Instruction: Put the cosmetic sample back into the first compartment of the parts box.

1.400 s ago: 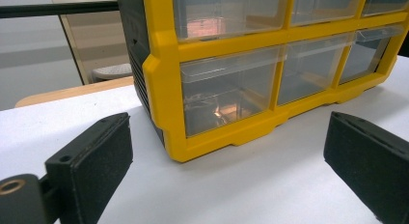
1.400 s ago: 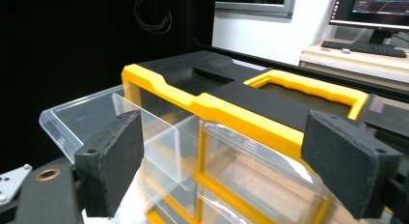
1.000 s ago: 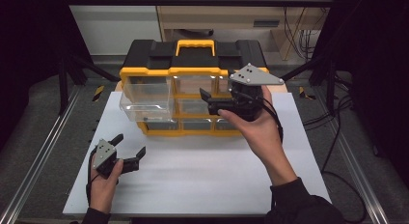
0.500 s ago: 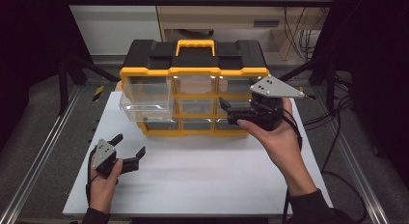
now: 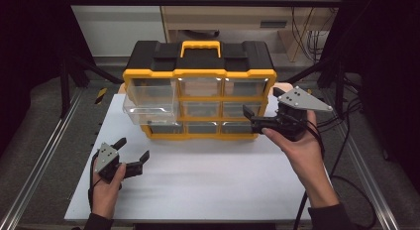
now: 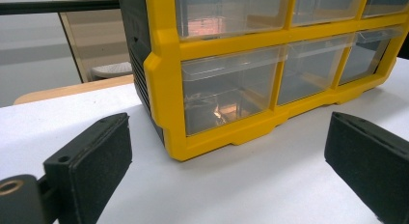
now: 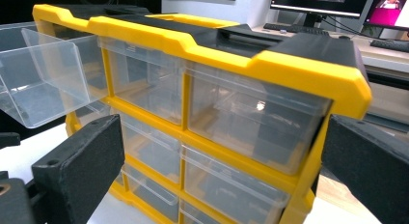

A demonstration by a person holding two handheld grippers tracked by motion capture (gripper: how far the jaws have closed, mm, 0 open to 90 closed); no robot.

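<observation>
A yellow and black organizer box (image 5: 198,66) with clear drawers stands at the back of the white board (image 5: 208,180). Its top-left drawer (image 5: 151,103) is pulled out and looks empty; the other drawers are pushed in. My right gripper (image 5: 261,103) hovers open at the box's right front corner, its jaws spread wide with nothing between them. In the right gripper view the box (image 7: 270,64) is close ahead and the open drawer (image 7: 43,84) sticks out at the left. My left gripper (image 5: 132,148) rests open on the board near the front left, facing the box's lower-left corner (image 6: 166,103).
Metal rails (image 5: 44,160) run along both sides of the board. Cables (image 5: 341,121) trail off to the right. A monitor (image 7: 328,2) and a keyboard stand on a desk behind the box. The board's front half is bare.
My right gripper has moved right and down, from in front of the box's upper middle drawers to its right front corner. The left gripper has stayed put.
</observation>
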